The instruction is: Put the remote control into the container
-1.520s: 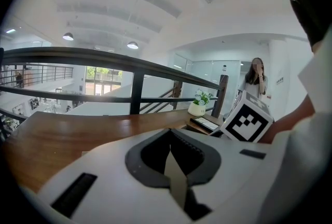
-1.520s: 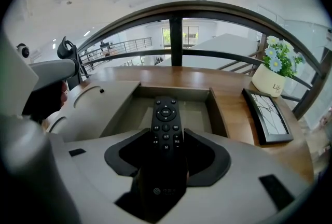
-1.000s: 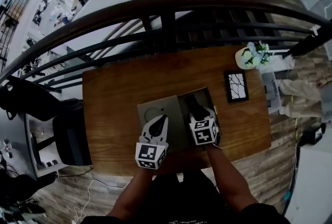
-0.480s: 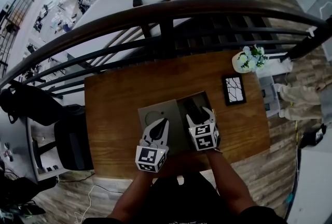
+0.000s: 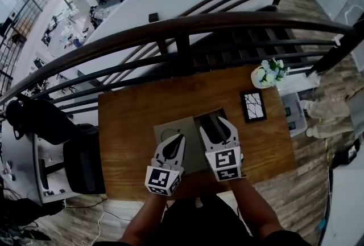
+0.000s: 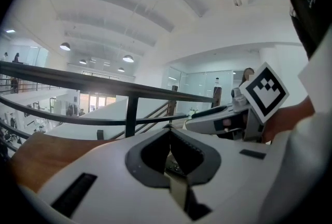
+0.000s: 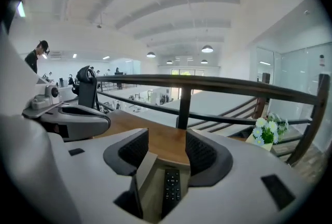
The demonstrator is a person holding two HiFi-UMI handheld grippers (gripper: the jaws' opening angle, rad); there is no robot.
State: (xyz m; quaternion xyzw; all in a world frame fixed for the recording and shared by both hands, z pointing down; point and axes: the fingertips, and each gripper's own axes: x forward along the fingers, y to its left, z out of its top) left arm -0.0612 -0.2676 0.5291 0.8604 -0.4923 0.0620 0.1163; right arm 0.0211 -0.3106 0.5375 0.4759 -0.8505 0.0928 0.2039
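A black remote control [image 5: 208, 125] [image 7: 172, 189] lies inside the open grey cardboard container [image 5: 197, 121] on the wooden table [image 5: 131, 119]. My right gripper [image 5: 216, 132] [image 7: 167, 137] hangs above it. Its jaws have just been opening and stand wide; the remote shows below the gap, and the pads do not touch it. A raised flap of the container [image 7: 141, 173] stands at the left of the remote. My left gripper [image 5: 178, 139] [image 6: 169, 129] hovers over the container's flat lid [image 5: 168, 130] with its jaws shut and nothing pinched.
A framed picture [image 5: 253, 106] and a pot of white flowers [image 5: 266, 74] [image 7: 267, 132] sit at the table's far right. A dark railing [image 5: 182, 28] runs along the table's far edge. A black chair [image 5: 79, 156] stands at the left.
Both grippers have risen, the right one more, lifting out of the container. The remote stayed in the container. The right jaws spread wider.
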